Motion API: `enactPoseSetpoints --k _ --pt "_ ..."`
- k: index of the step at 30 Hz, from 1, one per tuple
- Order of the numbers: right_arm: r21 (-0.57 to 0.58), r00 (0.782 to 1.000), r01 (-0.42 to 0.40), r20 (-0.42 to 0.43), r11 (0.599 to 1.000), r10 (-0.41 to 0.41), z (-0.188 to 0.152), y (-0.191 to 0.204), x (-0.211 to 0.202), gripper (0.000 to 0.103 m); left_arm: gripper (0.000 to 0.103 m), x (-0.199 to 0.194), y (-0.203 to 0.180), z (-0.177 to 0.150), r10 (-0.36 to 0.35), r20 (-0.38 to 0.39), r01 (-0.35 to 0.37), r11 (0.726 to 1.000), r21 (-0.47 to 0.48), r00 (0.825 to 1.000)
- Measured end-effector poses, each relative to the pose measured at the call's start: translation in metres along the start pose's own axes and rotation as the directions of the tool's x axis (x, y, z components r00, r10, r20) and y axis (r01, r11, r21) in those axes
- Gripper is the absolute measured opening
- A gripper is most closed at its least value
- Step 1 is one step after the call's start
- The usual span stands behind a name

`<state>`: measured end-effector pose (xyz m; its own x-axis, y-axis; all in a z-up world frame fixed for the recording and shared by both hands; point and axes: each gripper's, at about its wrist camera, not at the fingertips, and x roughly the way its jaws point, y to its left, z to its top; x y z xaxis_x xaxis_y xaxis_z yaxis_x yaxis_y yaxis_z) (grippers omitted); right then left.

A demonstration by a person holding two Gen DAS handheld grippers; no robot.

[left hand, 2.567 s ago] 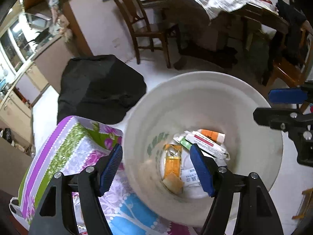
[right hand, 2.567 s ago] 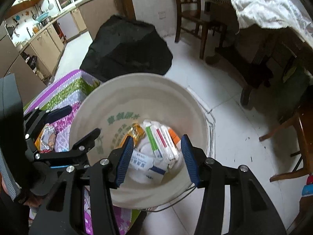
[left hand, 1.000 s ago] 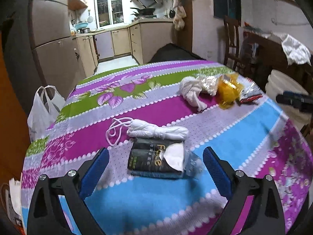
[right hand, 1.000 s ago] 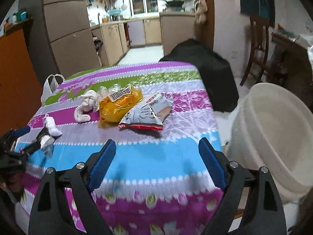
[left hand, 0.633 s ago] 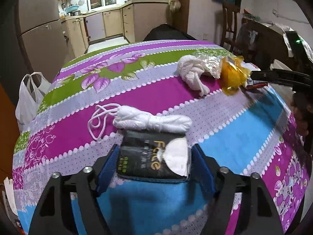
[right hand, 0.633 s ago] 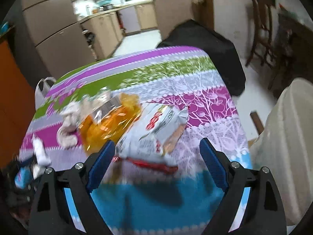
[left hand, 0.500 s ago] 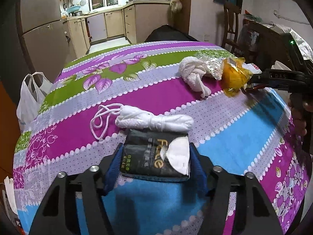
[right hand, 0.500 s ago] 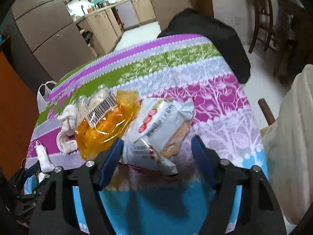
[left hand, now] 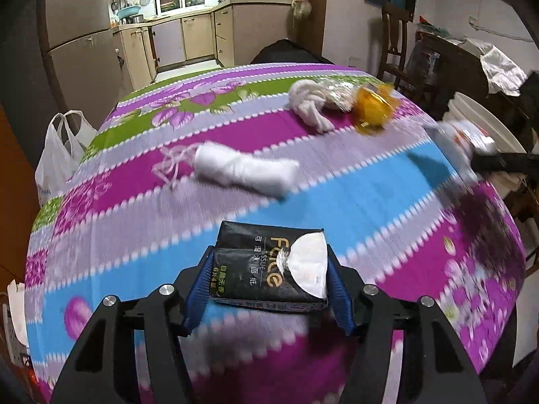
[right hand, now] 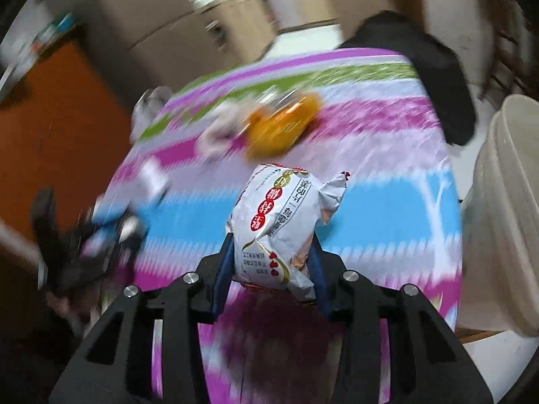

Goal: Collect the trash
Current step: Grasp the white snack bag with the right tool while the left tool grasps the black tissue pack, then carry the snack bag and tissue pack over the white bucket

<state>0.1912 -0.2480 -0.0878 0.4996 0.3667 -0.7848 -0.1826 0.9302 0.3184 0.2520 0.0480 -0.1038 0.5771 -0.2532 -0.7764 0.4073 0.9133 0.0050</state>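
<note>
Gripping black tissue pack (left hand: 269,266), left gripper (left hand: 267,286) closing; right gripper (right hand: 271,269) closing on white snack bag (right hand: 279,225). Orange wrapper (left hand: 372,109), white cloth roll (left hand: 246,168), knotted rag (left hand: 308,104) left mid-table; white bucket (right hand: 505,202) beside right edge.

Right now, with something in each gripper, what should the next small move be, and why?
Probably carry both toward the white bucket. The right gripper, jaws closing, pinches the snack packet; the left gripper, jaws closing, clamps the black tissue pack.
</note>
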Motion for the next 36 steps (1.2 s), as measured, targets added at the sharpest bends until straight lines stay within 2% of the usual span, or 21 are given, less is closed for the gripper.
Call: enactPoseSetpoints --k 3,4,6,8,10,12,15,16,19,21,22,23,24,26,29,36 --pt "-0.090 0.999 0.000 -0.050 0.996 -0.004 -0.019 0.011 -0.003 0.043 0.064 -0.002 -0.005 -0.008 0.030 0.006 -0.031 0.999 0.016 1.000" --pt "-0.109 0.998 0.021 -0.061 0.994 -0.028 -0.024 0.010 0.001 0.044 0.064 -0.002 -0.006 -0.009 0.037 0.015 -0.038 0.999 0.014 0.999" --pt "-0.111 0.993 0.091 -0.071 0.990 -0.099 -0.029 0.006 0.009 0.056 0.067 -0.002 -0.005 -0.009 0.038 0.013 -0.038 0.999 -0.004 0.999" --pt "-0.073 0.992 0.115 -0.043 0.991 -0.118 -0.033 0.001 0.009 0.072 0.074 -0.002 -0.004 -0.008 0.046 0.016 -0.045 0.999 -0.015 0.999" --pt "-0.056 0.991 0.133 -0.004 0.990 -0.134 -0.037 0.003 0.002 0.083 0.075 -0.005 -0.003 -0.009 0.052 0.031 -0.052 0.999 -0.014 0.998" --pt "-0.028 0.979 0.193 0.064 0.981 -0.191 -0.042 0.012 -0.006 0.089 0.076 -0.008 -0.003 -0.009 0.054 0.045 -0.053 0.999 -0.011 0.998" --pt "0.030 0.955 0.274 0.105 0.961 -0.276 -0.043 0.019 -0.005 0.089 0.079 -0.007 -0.005 -0.009 0.070 0.050 -0.070 0.997 -0.010 0.996" --pt "0.055 0.939 0.324 0.104 0.944 -0.328 -0.044 0.024 0.000 0.089 0.079 -0.006 -0.006 -0.009 0.074 0.048 -0.074 0.997 -0.006 0.996" --pt "0.046 0.915 0.386 0.108 0.921 -0.389 -0.046 0.035 0.011 0.088 0.079 -0.003 -0.011 -0.011 0.116 0.039 -0.117 0.993 0.013 0.992" --pt "0.001 0.888 0.446 0.126 0.895 -0.443 -0.048 0.045 0.017 0.083 0.078 -0.003 -0.014 -0.010 0.134 0.041 -0.135 0.991 0.022 0.990" --pt "-0.040 0.872 0.480 0.134 0.877 -0.471 -0.048 0.050 0.022 0.078 0.078 -0.003 -0.015 -0.010 0.143 0.038 -0.144 0.989 0.021 0.989" --pt "-0.054 0.865 0.494 0.136 0.868 -0.483 -0.050 0.051 0.024 0.069 0.077 -0.003 -0.016 -0.009 0.148 0.034 -0.149 0.989 0.013 0.988" --pt "-0.068 0.862 0.501 0.134 0.863 -0.490 -0.049 0.052 0.026 0.066 0.076 -0.003 -0.016 -0.009 0.148 0.030 -0.148 0.989 0.004 0.989" --pt "-0.068 0.872 0.483 0.128 0.873 -0.473 -0.049 0.050 0.027 0.060 0.069 -0.003 -0.016 -0.009 0.139 0.022 -0.139 0.990 -0.007 0.990" --pt "-0.050 0.877 0.471 0.133 0.881 -0.461 -0.050 0.046 0.024 0.054 0.065 -0.004 -0.019 -0.008 0.147 0.010 -0.147 0.989 -0.009 0.989" --pt "0.000 0.907 0.402 0.135 0.916 -0.398 -0.052 0.039 0.017 0.045 0.062 -0.005 -0.027 -0.006 0.190 -0.016 -0.190 0.982 0.006 0.982"
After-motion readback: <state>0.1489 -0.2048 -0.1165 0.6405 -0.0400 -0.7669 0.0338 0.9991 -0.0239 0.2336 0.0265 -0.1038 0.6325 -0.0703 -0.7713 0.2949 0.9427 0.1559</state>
